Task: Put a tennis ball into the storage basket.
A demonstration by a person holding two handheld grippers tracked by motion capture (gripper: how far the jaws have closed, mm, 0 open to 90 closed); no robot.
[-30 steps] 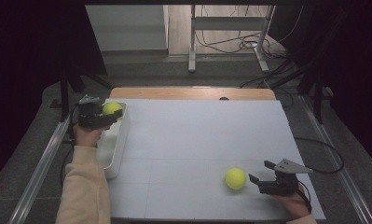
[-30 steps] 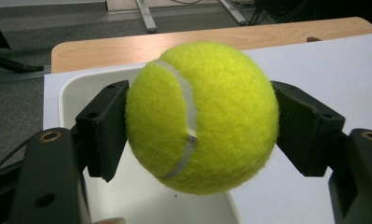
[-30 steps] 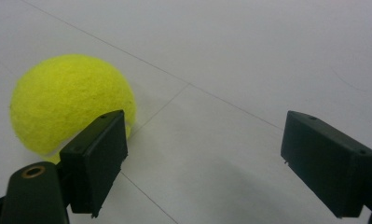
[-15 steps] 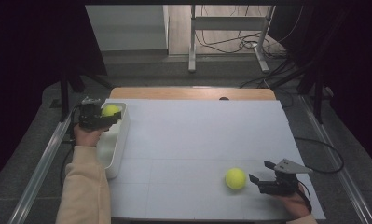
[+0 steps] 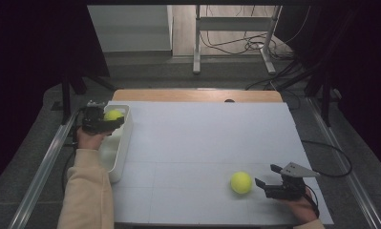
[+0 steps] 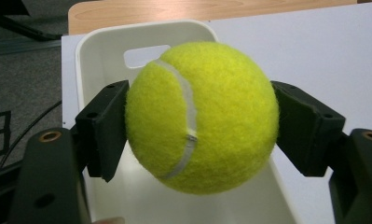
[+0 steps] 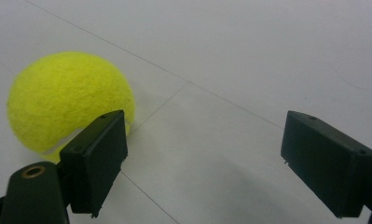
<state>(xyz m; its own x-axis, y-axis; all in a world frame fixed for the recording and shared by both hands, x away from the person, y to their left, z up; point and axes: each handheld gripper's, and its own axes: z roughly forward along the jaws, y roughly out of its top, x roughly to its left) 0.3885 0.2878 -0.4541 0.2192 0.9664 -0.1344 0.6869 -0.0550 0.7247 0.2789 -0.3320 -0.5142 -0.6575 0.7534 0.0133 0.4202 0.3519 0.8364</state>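
While your left gripper (image 6: pixel 200 140) clamps the fuzzy yellow-green tennis ball (image 6: pixel 200 116) above the white plastic bin (image 6: pixel 99 51), treat it as light and springy; grip across its middle. Your right gripper (image 7: pixel 221 158) stands wide, empty.

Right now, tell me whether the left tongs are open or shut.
Shut on the tennis ball: in the left gripper view both pads of the left tongs press its sides above the white bin.
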